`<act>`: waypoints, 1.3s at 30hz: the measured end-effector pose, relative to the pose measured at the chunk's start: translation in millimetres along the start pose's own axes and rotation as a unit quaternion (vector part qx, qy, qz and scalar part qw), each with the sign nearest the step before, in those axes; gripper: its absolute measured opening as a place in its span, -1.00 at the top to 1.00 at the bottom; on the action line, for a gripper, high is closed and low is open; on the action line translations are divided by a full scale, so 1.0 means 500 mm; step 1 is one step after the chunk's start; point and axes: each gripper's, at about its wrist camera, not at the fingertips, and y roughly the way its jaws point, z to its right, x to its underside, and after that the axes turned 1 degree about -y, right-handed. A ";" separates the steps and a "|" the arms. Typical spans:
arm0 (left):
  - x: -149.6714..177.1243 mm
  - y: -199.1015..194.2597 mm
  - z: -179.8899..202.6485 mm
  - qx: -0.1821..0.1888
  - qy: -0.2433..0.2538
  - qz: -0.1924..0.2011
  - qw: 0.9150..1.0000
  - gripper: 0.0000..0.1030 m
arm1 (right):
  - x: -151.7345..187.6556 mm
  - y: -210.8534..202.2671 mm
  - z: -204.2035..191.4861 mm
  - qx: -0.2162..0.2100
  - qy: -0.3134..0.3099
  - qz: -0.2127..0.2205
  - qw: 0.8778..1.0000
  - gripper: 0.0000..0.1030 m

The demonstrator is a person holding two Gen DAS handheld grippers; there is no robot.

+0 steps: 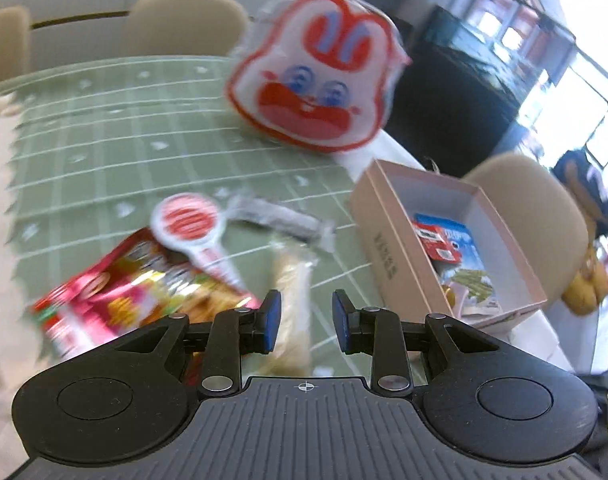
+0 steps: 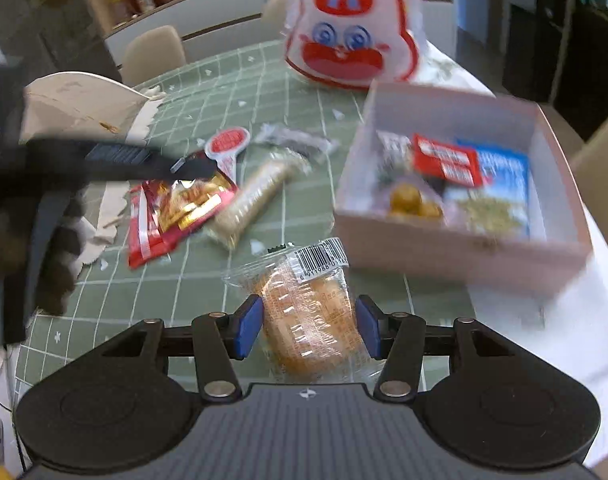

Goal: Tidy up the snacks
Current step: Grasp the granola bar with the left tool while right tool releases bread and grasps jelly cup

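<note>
The right gripper is pinching a wrapped bun; the left gripper is hovering half spread, holding nothing, over five loose snacks and one box.

Both rigs look identical: left hand-held gripper and right hand-held gripper have black link arms with silver pivot screws. Blue pads on the fingers. Ribbed dark grey centre plate at bottom of frame, small white crosshair mark at its top edge, round black discs either side. Left edge of the right wrist view: blurred black gripper body and a dark glove on the hand.
</note>
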 end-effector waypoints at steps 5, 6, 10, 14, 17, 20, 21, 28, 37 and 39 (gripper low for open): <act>0.009 0.075 0.028 -0.055 0.050 -0.017 0.997 0.38 | 0.032 -0.031 0.002 0.027 -0.005 0.019 0.999 0.05; 0.012 0.082 0.028 -0.060 0.051 -0.020 0.997 0.38 | 0.034 -0.033 0.003 0.029 0.000 0.019 0.999 0.05; 0.023 0.101 0.022 -0.081 0.071 -0.028 0.994 0.29 | 0.044 -0.028 0.004 0.036 0.006 0.009 0.999 -0.15; 0.032 0.084 0.010 -0.065 0.063 -0.040 0.995 0.33 | 0.045 -0.032 -0.005 0.047 -0.004 0.018 0.999 -0.27; 0.053 0.055 0.005 -0.050 0.048 -0.040 0.997 0.34 | 0.034 -0.042 -0.019 0.053 -0.029 0.036 0.998 -0.39; 0.089 0.020 -0.004 -0.034 0.020 -0.051 0.998 0.34 | 0.021 -0.043 -0.027 0.064 -0.046 0.049 0.996 -0.45; 0.099 0.010 -0.005 -0.031 0.011 -0.054 0.998 0.34 | 0.018 -0.041 -0.029 0.064 -0.047 0.049 0.996 -0.45; 0.175 -0.076 -0.001 -0.023 -0.015 -0.068 0.997 0.34 | 0.017 -0.022 -0.046 0.052 -0.036 0.053 0.997 -0.51; 0.222 -0.168 -0.056 -0.044 -0.112 -0.030 0.992 0.35 | -0.241 0.133 -0.123 -0.037 -0.067 0.016 0.997 -0.56; 0.232 -0.180 -0.062 -0.050 -0.125 -0.021 0.991 0.35 | -0.302 0.216 -0.140 -0.049 -0.035 -0.015 0.998 -0.56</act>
